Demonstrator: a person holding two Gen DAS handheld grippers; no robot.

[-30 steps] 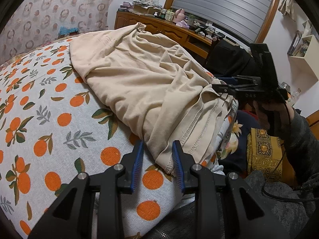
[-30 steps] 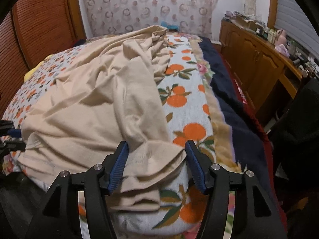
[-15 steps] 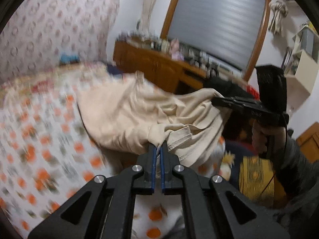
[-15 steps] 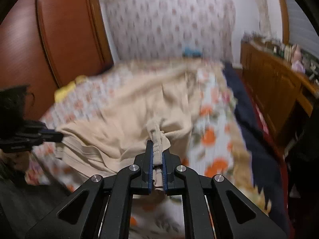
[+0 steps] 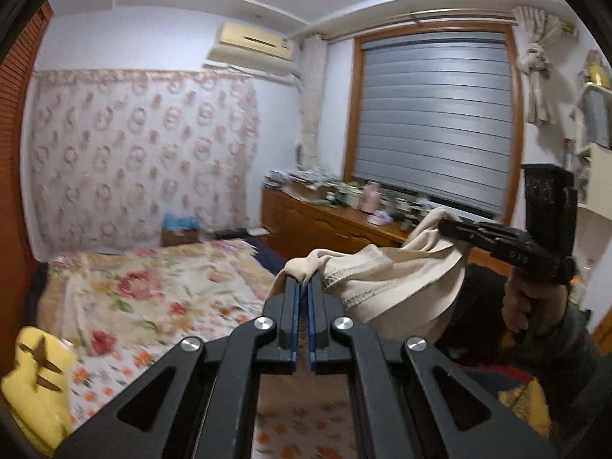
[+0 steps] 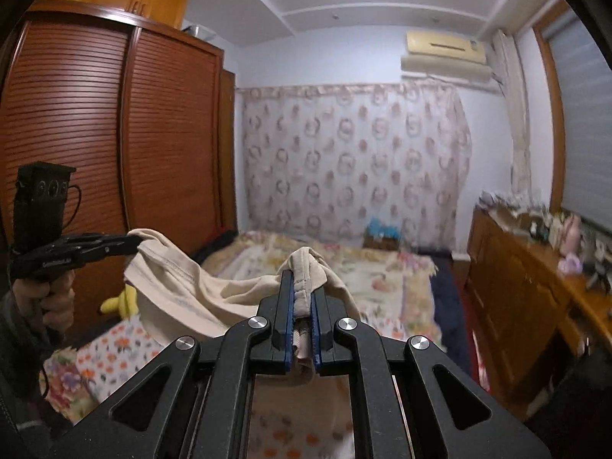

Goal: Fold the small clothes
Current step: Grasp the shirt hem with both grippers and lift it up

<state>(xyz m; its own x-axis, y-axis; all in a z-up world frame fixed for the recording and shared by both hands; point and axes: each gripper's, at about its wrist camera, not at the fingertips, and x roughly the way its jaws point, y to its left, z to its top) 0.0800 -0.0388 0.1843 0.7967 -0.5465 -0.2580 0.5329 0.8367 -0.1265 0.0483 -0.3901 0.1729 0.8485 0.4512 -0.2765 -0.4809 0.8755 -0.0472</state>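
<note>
Left gripper (image 5: 302, 287) clamped tight on a bunched edge of the beige garment (image 5: 386, 287), blue pads almost touching, cloth squeezed up between the tips and spilling just above them. Stitched hem of the same garment running from these tips toward the right, up to the right gripper (image 5: 445, 225), seen from the side in the left wrist view. Right gripper also clenched on the garment, a thick fold of cloth caught between its blue pads (image 6: 291, 306) and standing out above the fingertips in the right wrist view. Held there by a hand (image 5: 531, 306) with a grey sleeve below it.

Garment hanging in the air between the two tools, sagging in the middle like a shallow hammock, lifted clear above the bed (image 6: 382, 279). In the right wrist view, left gripper (image 6: 135, 243) at the left side, gripping the other corner, with the hem curving down from it and then up to the near tips. Lower part of the garment dropping under both tools, partly hidden by the black gripper frames.

Bed with floral cover beyond the cloth, orange-print sheet (image 5: 290, 432) nearer and below. Yellow plush toy (image 5: 38, 386) at the lower left in the left wrist view. Wooden wardrobe (image 6: 114, 145) behind the left gripper, wooden dresser (image 6: 535, 298) with small items at the right, window with grey blind (image 5: 436, 122), air conditioner (image 5: 252, 51) high on the wall. Background somewhat blurred.
</note>
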